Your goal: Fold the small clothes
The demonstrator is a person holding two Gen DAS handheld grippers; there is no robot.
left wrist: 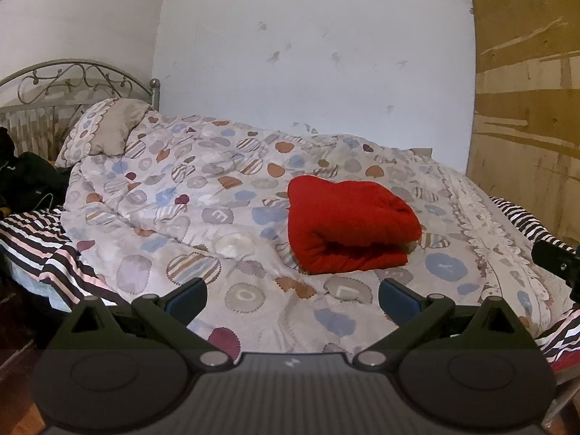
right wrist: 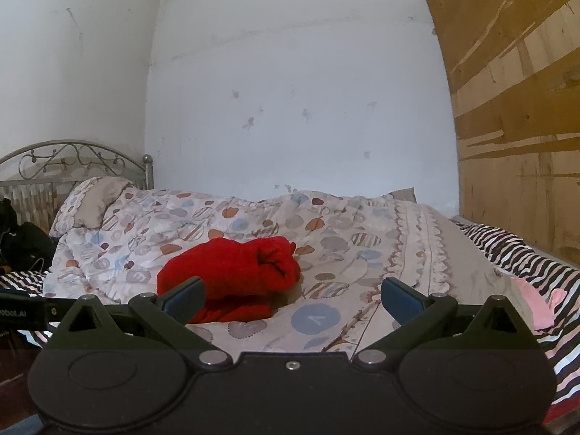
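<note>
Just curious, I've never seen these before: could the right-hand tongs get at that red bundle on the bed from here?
Probably yes. The right tongs are open and empty, and the red bundle lies on the quilt just ahead with nothing between.

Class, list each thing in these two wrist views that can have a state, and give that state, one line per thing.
Red garment: folded into a bundle, lying on the quilt, held by neither gripper.
Left gripper: jaws open, empty, short of the garment.
Right gripper: jaws open, empty.
Quilt: spread over the bed, rumpled.
Pillow: propped at the headboard.
Pink cloth: lying loose on the striped sheet.
</note>
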